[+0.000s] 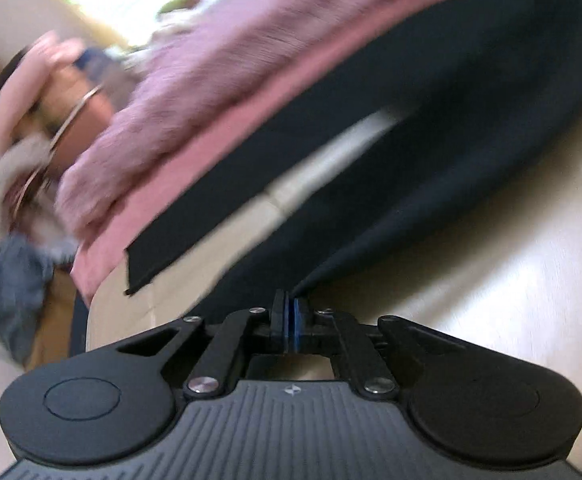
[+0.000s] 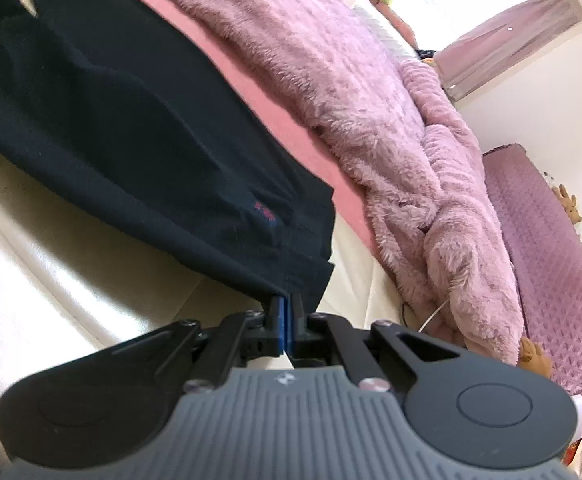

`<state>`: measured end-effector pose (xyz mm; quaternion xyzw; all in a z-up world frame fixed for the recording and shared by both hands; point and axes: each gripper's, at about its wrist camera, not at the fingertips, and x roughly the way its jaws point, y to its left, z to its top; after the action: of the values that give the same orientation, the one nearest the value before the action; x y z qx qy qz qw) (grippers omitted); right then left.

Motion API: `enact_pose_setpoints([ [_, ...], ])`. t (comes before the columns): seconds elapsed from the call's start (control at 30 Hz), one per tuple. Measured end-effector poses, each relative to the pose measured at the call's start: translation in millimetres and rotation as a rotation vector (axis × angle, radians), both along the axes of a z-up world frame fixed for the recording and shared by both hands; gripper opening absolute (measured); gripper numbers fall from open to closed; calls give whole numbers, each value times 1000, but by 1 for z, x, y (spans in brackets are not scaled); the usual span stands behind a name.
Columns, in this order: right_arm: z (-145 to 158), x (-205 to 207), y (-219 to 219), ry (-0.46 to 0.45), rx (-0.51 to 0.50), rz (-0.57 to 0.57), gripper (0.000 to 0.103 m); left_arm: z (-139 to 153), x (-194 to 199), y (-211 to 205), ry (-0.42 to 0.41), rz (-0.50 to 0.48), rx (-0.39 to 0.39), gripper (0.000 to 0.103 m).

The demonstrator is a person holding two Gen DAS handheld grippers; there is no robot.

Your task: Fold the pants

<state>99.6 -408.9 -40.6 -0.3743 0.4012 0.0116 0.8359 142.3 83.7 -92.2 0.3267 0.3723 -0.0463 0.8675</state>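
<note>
Left wrist view is showing my left gripper (image 1: 291, 308) with its fingers (image 1: 279, 312) pressed together on an edge of the black pants (image 1: 431, 128), the cloth running away from the tips and up across a cream surface (image 1: 491, 260), which I take for the bed's bare mattress; I cannot tell for sure. Beyond the fingers, to their left, one pant leg is ending in a flat hem, and a pale gap is separating it from the leg I am pinching. That view is blurred, so I am not trusting fine detail there.

Right wrist view is giving me the right gripper (image 2: 287, 308), its fingers (image 2: 277, 310) likewise clamped on the pants (image 2: 111, 120) at what looks like the waistband end, near a small red mark (image 2: 265, 212) just ahead of the tips. A fluffy pink blanket (image 2: 371, 100) is lying beyond and to the right of the fingers.

I am judging that I am holding the same long edge at both ends, ready to carry one leg over the other. To do it well, I am keeping even tension between the two grips, lifting both ends together, and aiming to lay the edges flush without dragging cloth into the blanket.
</note>
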Motion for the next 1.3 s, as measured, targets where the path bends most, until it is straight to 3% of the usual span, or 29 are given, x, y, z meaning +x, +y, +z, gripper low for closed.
enact_pose_setpoints([
  [0.1,11,3,0,-46,20,-10,0,28,20,6,-42,75,-76,1],
  [0.27,37,31,3,-113,34,-6,0,61,68,4,-59,151,-122,1],
  [0.5,52,118,-1,-150,35,-45,0,82,152,0,-39,219,-122,1],
  [0.7,29,200,-5,-110,54,-93,0,64,212,-12,-20,238,-60,1],
  [0.9,-21,255,-11,-6,69,-136,0,30,256,-20,21,242,-14,1],
  [1.03,-55,271,-15,65,82,-163,0,11,273,-24,28,239,13,1],
  [1.23,-74,281,-17,62,94,-182,0,-11,288,-27,16,264,10,1],
  [1.3,-76,282,-18,50,110,-195,0,-17,289,-27,16,275,9,11],
])
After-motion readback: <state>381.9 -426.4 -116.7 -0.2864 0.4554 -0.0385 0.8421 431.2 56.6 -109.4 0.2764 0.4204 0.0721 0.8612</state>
